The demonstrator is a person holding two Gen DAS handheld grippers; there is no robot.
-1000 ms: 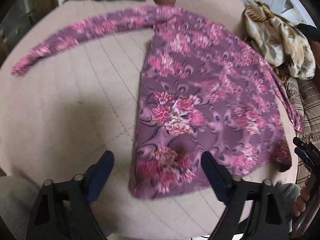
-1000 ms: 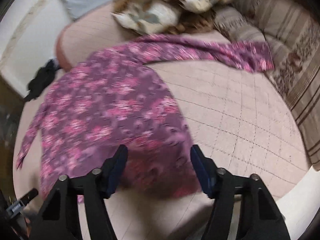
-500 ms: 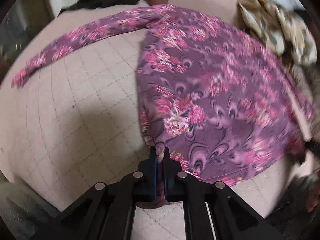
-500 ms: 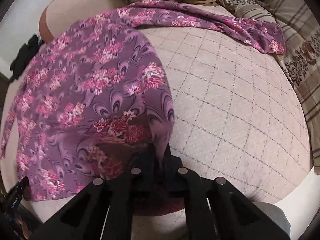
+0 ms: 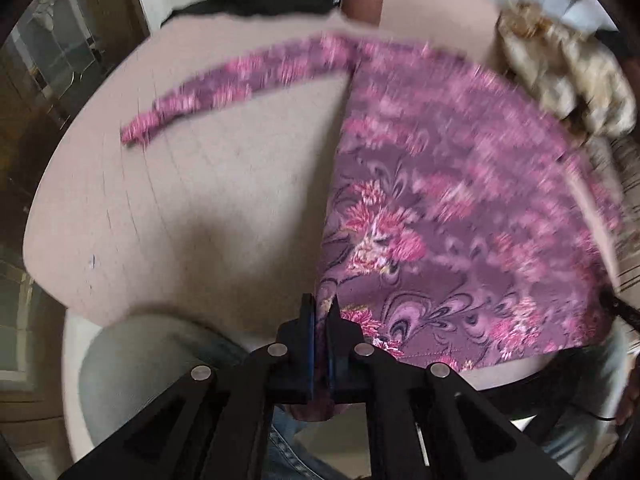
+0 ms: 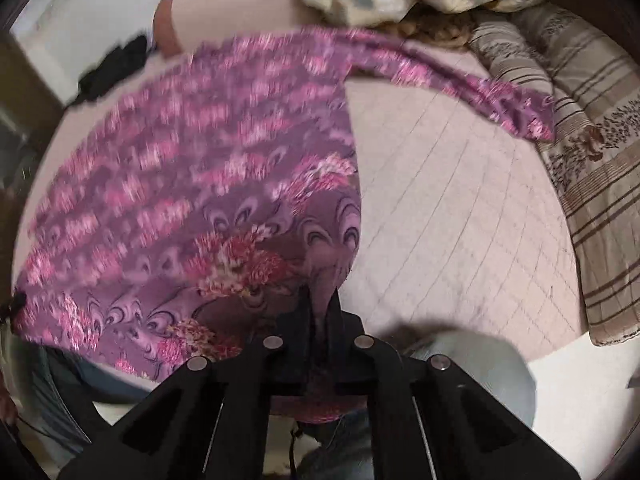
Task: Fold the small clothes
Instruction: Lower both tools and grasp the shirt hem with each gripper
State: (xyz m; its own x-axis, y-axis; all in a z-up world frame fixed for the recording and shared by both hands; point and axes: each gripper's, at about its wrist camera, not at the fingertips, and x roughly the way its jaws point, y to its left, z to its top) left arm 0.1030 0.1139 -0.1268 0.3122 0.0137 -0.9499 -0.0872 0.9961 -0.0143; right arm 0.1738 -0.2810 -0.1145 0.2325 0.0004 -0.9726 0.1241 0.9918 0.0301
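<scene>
now | left gripper (image 5: 319, 314) pinches top (image 5: 460, 216) hem corner | right gripper (image 6: 320, 306) pinches other corner | top stretches away from both

Soft printed cloth top (image 5: 460, 200), quilted bedcover (image 5: 200, 200)

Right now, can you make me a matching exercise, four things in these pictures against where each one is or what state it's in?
Things:
1. left tongs
2. purple floral top
3. black garment
4. striped bedding

Places or states:
A. at the far edge of the pink quilt
B. spread out, both sleeves stretched sideways
C. along the quilt's right side
D. shut on the hem

Pairs: 1-D, 2-B, 3-A, 4-C
</scene>
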